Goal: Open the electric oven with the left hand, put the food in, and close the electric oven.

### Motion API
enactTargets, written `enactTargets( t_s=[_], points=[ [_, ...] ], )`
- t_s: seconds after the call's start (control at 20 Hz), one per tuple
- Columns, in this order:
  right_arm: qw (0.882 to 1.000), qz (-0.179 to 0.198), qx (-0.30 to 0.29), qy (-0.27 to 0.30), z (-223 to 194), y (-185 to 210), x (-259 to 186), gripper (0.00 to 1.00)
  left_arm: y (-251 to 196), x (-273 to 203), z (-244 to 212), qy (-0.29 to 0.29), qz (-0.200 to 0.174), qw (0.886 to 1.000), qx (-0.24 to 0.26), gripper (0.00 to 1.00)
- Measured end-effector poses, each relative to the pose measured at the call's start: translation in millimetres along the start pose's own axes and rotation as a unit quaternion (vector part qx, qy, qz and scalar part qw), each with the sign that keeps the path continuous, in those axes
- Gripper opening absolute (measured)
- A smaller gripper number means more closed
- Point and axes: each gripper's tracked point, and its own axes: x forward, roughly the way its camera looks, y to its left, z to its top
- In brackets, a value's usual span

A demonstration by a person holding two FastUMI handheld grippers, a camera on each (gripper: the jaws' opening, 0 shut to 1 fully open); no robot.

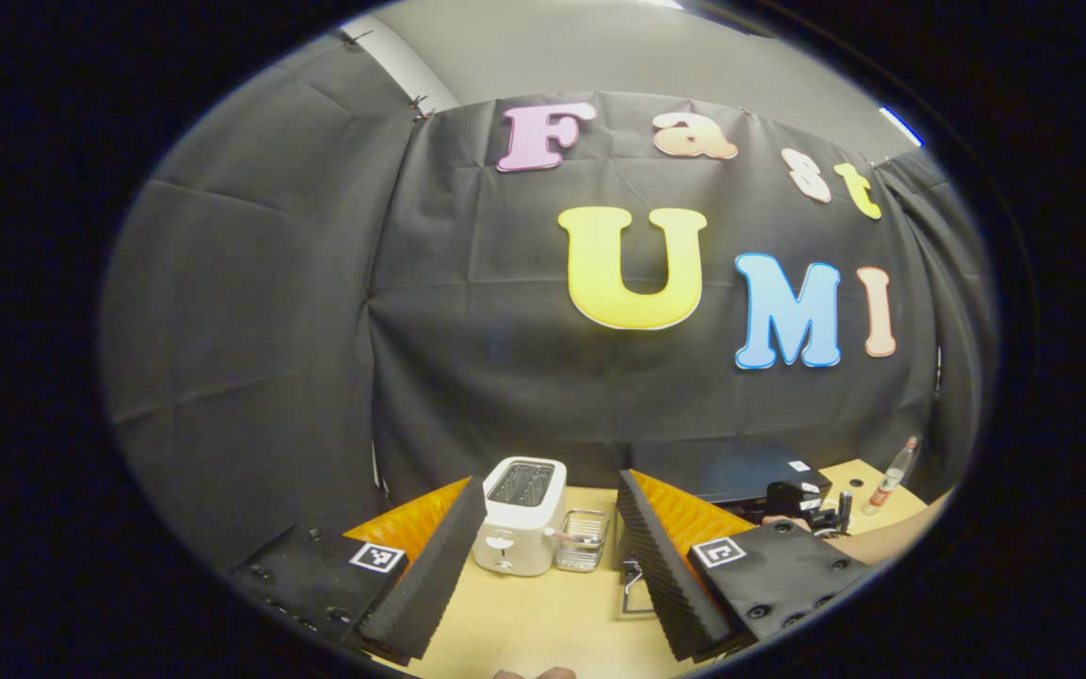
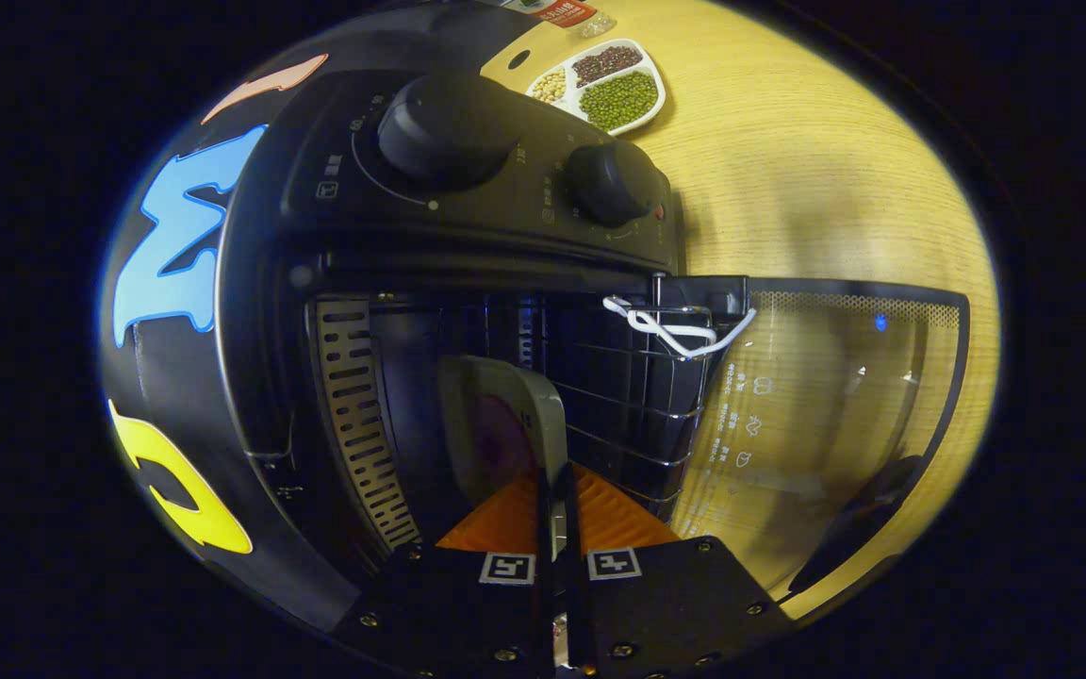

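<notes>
**Plate going into the open oven**

Inside the electric oven [image 2: 468, 236] mouth, the right gripper [image 2: 554, 490] is pinching the near rim of a plate [image 2: 505, 424], fingers squeezed nearly together with the rim between them, so the plate is carrying edge-first into the cavity. Something dark reddish is sitting on the plate, probably the food, too dim to name. Plate is appearing to hover just over the wire rack [image 2: 637, 405], contact unclear. Gripping the rim is likely keeping the fingers out of the cavity while the plate is sliding in.

Glass door [image 2: 835, 396] is lying dropped flat toward the table [image 2: 807, 170], handle end farthest from the oven, leaving the mouth clear. Two knobs are sitting on the control panel beside the opening. A divided dish of beans [image 2: 604, 85] is sitting past the oven on the table.

Left gripper [image 1: 551, 538] is hanging wide apart and holding nothing, pointing at a white toaster [image 1: 521, 514] and small wire basket [image 1: 584, 539], well away from the oven, probably parked so it is free to shut the door next. Judged stage: door opened, food being placed, closing not yet done
</notes>
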Motion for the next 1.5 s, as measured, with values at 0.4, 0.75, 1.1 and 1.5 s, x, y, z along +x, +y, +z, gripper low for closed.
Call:
enactTargets(
  t_s=[0.4,0.75,1.1,1.5],
  points=[
    [0.975,-0.019,-0.214,0.058,19.3,-21.4,-63.3,0.24,-63.6,7.3,4.9,-0.005,-0.052,0.999,-0.002,0.99],
    [0.904,0.043,-0.426,0.019,78.9,2.5,-149.8,0.24,-133.7,9.5,8.6,-0.007,-0.109,0.994,0.005,0.93],
    [0.783,0.137,-0.595,-0.12,135.5,70.0,-271.7,0.24,-190.9,-2.7,20.0,-0.014,-0.15,0.988,0.01,0.91],
    [0.704,0.225,-0.643,-0.202,154.7,127.0,-375.4,0.81,-228.5,-12.4,26.7,-0.011,-0.161,0.987,0.009,0.99]
  ],
)
